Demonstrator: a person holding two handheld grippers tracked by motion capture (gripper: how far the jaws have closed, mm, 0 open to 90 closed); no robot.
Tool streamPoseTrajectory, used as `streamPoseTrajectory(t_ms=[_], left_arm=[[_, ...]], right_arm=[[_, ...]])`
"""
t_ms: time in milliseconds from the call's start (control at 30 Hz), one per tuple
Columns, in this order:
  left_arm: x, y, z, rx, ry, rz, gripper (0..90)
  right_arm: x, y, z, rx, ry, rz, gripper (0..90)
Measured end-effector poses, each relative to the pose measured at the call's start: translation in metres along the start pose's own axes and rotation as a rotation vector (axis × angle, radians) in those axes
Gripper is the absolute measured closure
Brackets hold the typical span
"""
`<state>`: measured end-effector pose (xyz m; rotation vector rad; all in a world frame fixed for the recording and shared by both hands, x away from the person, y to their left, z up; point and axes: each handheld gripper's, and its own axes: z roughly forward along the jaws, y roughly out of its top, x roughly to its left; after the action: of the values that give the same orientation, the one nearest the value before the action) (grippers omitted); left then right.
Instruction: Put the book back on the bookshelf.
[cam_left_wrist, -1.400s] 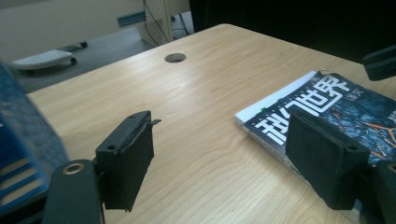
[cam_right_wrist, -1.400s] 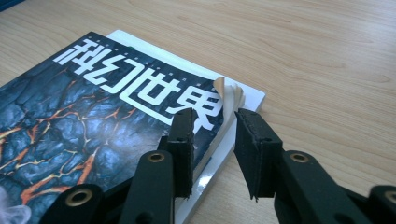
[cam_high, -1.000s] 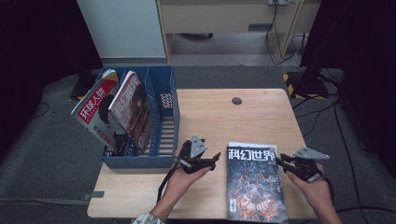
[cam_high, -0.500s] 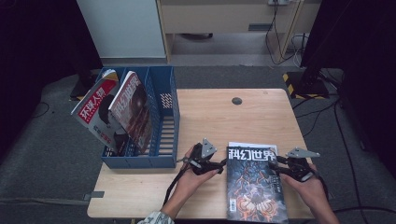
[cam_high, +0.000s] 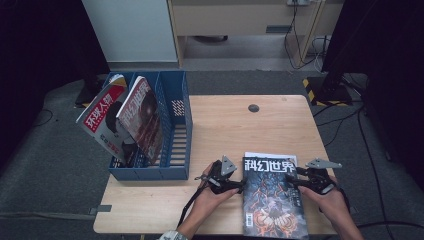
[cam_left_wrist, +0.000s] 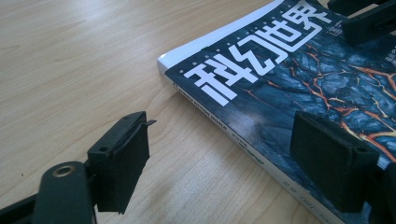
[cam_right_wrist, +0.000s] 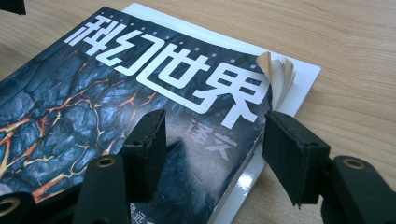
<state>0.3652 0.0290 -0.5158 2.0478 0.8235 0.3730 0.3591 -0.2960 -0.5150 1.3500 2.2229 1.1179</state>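
A magazine (cam_high: 270, 195) with a dark lava cover and white characters lies flat near the table's front edge. My left gripper (cam_high: 239, 185) is low at its spine and open. In the left gripper view (cam_left_wrist: 224, 128) one jaw hangs over the cover (cam_left_wrist: 299, 79) and the other over bare wood. My right gripper (cam_high: 293, 181) is at the opposite page edge. Its jaws (cam_right_wrist: 217, 128) have just been opening and straddle that edge of the magazine (cam_right_wrist: 93, 93) without pressing on it. The pages (cam_right_wrist: 282, 74) curl up at the far corner.
A blue file rack (cam_high: 177, 130) stands at the table's left edge, with a red-titled magazine (cam_high: 100, 117) and a dark one (cam_high: 145, 117) leaning in it. A round dark grommet (cam_high: 253, 107) sits in the tabletop (cam_high: 230, 130) at the back. Cables lie on the floor at the right.
My left gripper has come down and moved right, up to the magazine's spine. The right gripper's jaws have spread wider, and that hand has hardly moved.
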Motion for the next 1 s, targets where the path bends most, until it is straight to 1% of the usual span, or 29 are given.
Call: streamPoseTrajectory(t_ms=[67, 133, 233, 300, 333, 400, 433, 500, 600, 633, 667, 767, 867, 933, 1000], left_arm=[[0.001, 0.000, 0.001, 0.001, -0.001, -0.006, 19.3], [0.002, 0.000, 0.003, 0.003, -0.011, -0.025, 19.2], [0.001, 0.000, 0.008, 0.017, -0.018, -0.030, 19.0], [0.001, -0.001, 0.012, 0.028, -0.029, -0.036, 19.0], [0.002, -0.001, 0.013, 0.031, -0.033, -0.040, 19.0], [0.003, -0.001, 0.013, 0.032, -0.043, -0.054, 18.6], [0.004, -0.001, 0.013, 0.030, -0.046, -0.056, 18.4], [0.005, -0.001, 0.013, 0.028, -0.048, -0.069, 18.3], [0.004, -0.002, 0.016, 0.035, -0.067, -0.080, 17.4], [0.004, -0.002, 0.018, 0.034, -0.078, -0.087, 17.0], [0.003, -0.002, 0.019, 0.034, -0.084, -0.091, 16.7], [0.003, -0.001, 0.021, 0.038, -0.104, -0.104, 15.7], [0.003, -0.001, 0.024, 0.043, -0.126, -0.126, 15.2], [0.004, -0.002, 0.026, 0.049, -0.147, -0.148, 14.9], [0.004, -0.003, 0.027, 0.047, -0.156, -0.150, 14.5]], right_arm=[[-0.001, 0.000, 0.000, 0.000, 0.005, 0.003, 39.4], [-0.001, 0.001, 0.001, 0.006, 0.014, 0.003, 39.2], [0.001, 0.002, 0.003, 0.003, 0.025, 0.000, 39.1], [0.001, 0.003, 0.005, 0.002, 0.027, -0.015, 38.7], [0.003, 0.004, 0.006, 0.003, 0.026, -0.010, 38.5], [0.003, 0.004, 0.006, 0.003, 0.027, -0.016, 38.5], [0.003, 0.004, 0.006, 0.002, 0.028, -0.009, 38.5], [0.003, 0.003, 0.006, 0.002, 0.027, -0.009, 38.3], [0.004, 0.004, 0.007, 0.002, 0.029, -0.016, 34.8], [0.005, 0.004, 0.007, 0.006, 0.031, -0.010, 34.1], [0.005, 0.004, 0.008, 0.006, 0.030, -0.019, 33.4], [0.005, 0.004, 0.008, 0.008, 0.033, -0.019, 33.2], [0.005, 0.004, 0.008, 0.007, 0.034, -0.018, 33.2], [0.005, 0.004, 0.008, 0.007, 0.035, -0.018, 33.2], [0.005, 0.004, 0.008, 0.008, 0.036, -0.018, 33.2]])
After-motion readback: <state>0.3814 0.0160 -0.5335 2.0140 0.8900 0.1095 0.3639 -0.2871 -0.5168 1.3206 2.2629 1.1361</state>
